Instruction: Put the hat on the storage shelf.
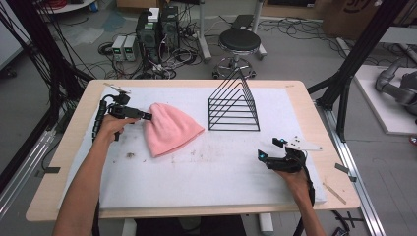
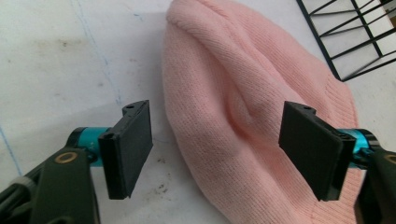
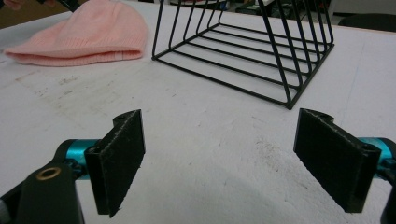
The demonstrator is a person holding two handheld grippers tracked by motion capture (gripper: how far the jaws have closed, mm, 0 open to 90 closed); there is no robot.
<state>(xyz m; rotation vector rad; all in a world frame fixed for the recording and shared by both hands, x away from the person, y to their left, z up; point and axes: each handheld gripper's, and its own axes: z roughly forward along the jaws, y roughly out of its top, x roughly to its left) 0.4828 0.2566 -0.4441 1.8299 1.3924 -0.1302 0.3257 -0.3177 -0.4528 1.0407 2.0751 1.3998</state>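
Left gripper jaws wide, straddling the pink hat's edge, hat flat on the white mat. Wire rack sits just right of the hat. Right gripper wide open over bare mat, well apart from both.

A black wire rack stands on the white-padded table.

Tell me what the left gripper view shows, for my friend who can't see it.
A pink hat lies flat on a white table, and the open left tool hangs over it with one jaw on each side. A black wire rack stands in the top right corner.
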